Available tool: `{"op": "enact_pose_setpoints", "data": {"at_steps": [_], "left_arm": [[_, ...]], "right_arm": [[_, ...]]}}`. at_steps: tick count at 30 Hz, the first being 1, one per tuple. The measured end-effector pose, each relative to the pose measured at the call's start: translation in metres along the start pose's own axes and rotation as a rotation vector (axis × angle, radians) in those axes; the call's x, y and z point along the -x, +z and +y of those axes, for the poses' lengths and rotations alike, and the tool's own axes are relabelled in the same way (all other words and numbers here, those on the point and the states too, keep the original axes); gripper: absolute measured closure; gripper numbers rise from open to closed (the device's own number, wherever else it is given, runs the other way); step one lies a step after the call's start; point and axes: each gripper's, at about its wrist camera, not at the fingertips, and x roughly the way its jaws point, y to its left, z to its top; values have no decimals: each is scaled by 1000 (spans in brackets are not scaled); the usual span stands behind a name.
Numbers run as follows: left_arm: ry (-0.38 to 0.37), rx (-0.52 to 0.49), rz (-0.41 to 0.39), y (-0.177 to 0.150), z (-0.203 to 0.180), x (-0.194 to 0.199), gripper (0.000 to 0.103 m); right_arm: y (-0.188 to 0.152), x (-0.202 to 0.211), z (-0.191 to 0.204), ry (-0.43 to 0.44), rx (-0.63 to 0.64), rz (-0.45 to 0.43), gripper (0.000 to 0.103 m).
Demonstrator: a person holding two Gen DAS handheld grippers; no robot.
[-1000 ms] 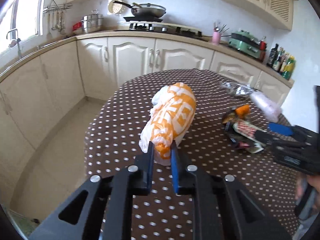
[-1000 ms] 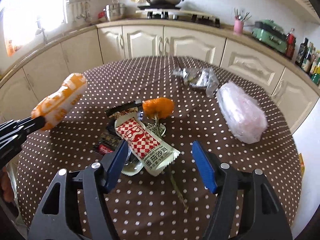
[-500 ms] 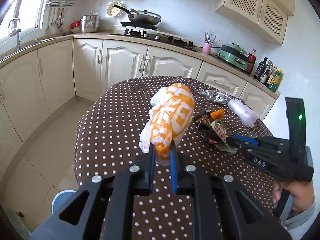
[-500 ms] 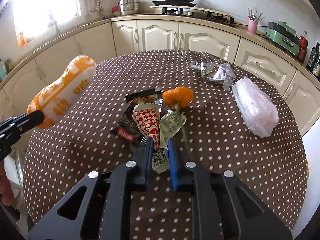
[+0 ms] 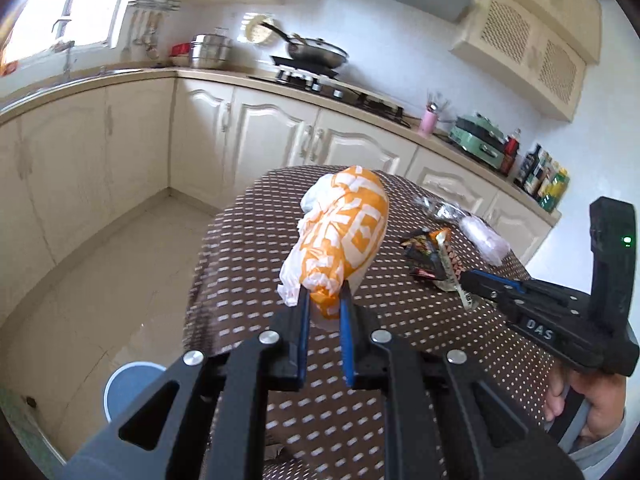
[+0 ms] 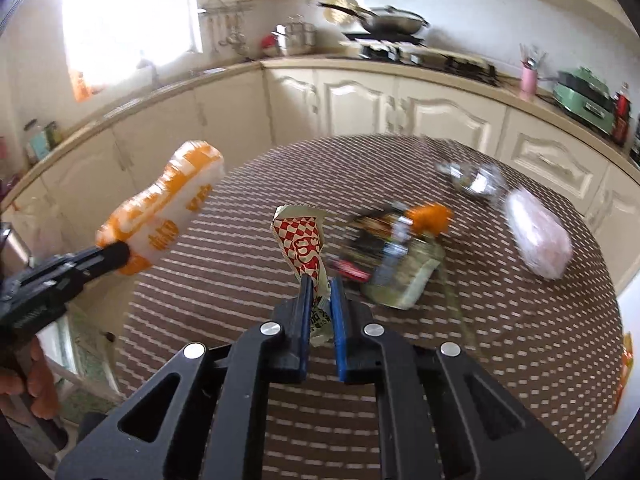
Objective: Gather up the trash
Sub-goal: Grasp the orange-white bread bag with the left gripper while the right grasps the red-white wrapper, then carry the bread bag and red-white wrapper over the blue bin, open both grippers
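The left tongs (image 5: 323, 300) pinch one orange-and-white bag (image 5: 340, 236) by its end, up off the dotted table (image 5: 248, 240), while the right tongs (image 6: 319, 286), whose jaws have just been closing, grip one red-checked wrapper (image 6: 302, 244) with unreadable print near the pads. Only the left view shows "DAS" on the right tongs' body and a blue bin (image 5: 130, 384) on the floor down to its left. Beyond the right tongs lie a wrapper pile (image 6: 392, 256), a pink bag (image 6: 536, 240) and crumpled foil (image 6: 472, 180).
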Motion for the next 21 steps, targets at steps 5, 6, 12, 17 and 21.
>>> {"op": "enact_pose_setpoints", "data": {"at_steps": [5, 6, 12, 17, 21], "left_arm": [[65, 72, -28, -11, 47, 27, 91], [89, 94, -30, -16, 61, 33, 91], [220, 184, -17, -42, 134, 56, 91], [305, 276, 22, -67, 195, 58, 91], [364, 348, 63, -88, 243, 51, 91]], "right_arm": [[9, -12, 62, 115, 59, -6, 95], [11, -16, 74, 135, 71, -3, 94], [11, -57, 169, 281, 160, 52, 94], [6, -106, 228, 353, 188, 126, 94], [-12, -146, 265, 384, 183, 200, 94]]}}
